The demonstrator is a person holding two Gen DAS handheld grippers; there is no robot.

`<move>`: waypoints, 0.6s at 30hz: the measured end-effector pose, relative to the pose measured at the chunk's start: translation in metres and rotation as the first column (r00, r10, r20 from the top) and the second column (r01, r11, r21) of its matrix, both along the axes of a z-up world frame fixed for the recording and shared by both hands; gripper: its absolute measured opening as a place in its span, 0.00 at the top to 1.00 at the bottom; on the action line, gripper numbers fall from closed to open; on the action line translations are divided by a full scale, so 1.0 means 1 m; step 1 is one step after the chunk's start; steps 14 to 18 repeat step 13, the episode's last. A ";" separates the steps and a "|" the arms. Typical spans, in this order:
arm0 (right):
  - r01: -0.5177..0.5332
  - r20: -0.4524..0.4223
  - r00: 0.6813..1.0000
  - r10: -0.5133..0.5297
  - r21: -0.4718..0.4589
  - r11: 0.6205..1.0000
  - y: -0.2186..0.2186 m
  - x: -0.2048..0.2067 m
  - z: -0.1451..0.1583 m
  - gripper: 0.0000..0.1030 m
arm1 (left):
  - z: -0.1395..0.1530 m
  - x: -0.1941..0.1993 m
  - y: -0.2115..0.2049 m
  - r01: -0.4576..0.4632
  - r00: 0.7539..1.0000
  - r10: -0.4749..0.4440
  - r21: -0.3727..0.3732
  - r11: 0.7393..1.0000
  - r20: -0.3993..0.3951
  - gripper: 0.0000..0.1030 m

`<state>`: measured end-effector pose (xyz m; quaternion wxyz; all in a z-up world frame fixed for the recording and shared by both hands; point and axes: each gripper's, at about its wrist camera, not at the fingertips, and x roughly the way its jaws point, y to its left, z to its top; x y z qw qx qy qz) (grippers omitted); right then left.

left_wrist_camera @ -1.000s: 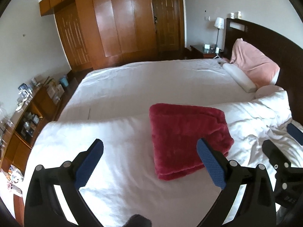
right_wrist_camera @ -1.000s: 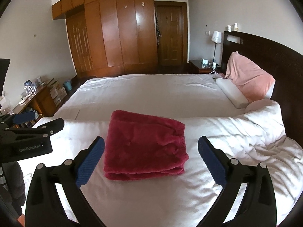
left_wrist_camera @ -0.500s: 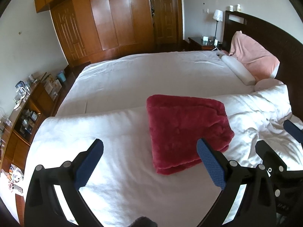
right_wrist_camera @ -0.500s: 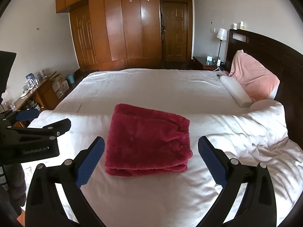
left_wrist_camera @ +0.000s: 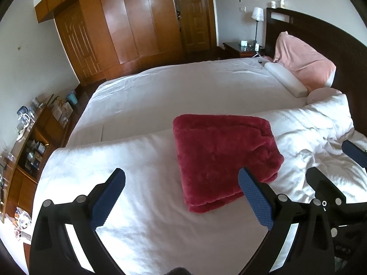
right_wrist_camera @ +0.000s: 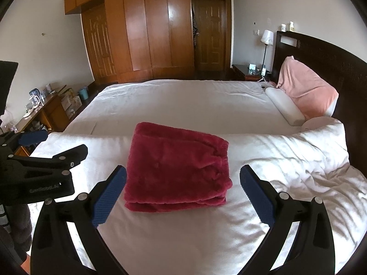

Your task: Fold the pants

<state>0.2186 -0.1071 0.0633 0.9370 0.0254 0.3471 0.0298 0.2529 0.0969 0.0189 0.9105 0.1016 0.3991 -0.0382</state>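
Note:
The dark red fleece pants lie folded in a compact stack on the white duvet; they also show in the right wrist view, elastic waistband to the right. My left gripper is open and empty, held above the duvet near the stack's front left. My right gripper is open and empty, held just in front of the stack. Each gripper appears at the edge of the other's view: the right gripper, the left gripper.
A dark headboard with a pink pillow and a white bolster is at the right. A wooden wardrobe stands behind the bed. A cluttered low cabinet is at the left.
Both grippers have drawn back and up slightly from the folded pants, staying open. The pants have not moved.

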 end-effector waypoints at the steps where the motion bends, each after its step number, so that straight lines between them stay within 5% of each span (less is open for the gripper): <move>1: 0.003 -0.002 1.000 -0.003 0.000 1.000 0.000 0.000 0.000 0.03 | 0.000 0.000 -0.001 0.003 1.000 -0.003 0.000 1.000 0.002 0.05; 18: 0.014 -0.031 0.999 -0.014 0.008 1.000 0.012 -0.004 -0.010 0.03 | -0.003 -0.006 0.014 -0.004 1.000 0.004 -0.010 1.000 -0.001 0.05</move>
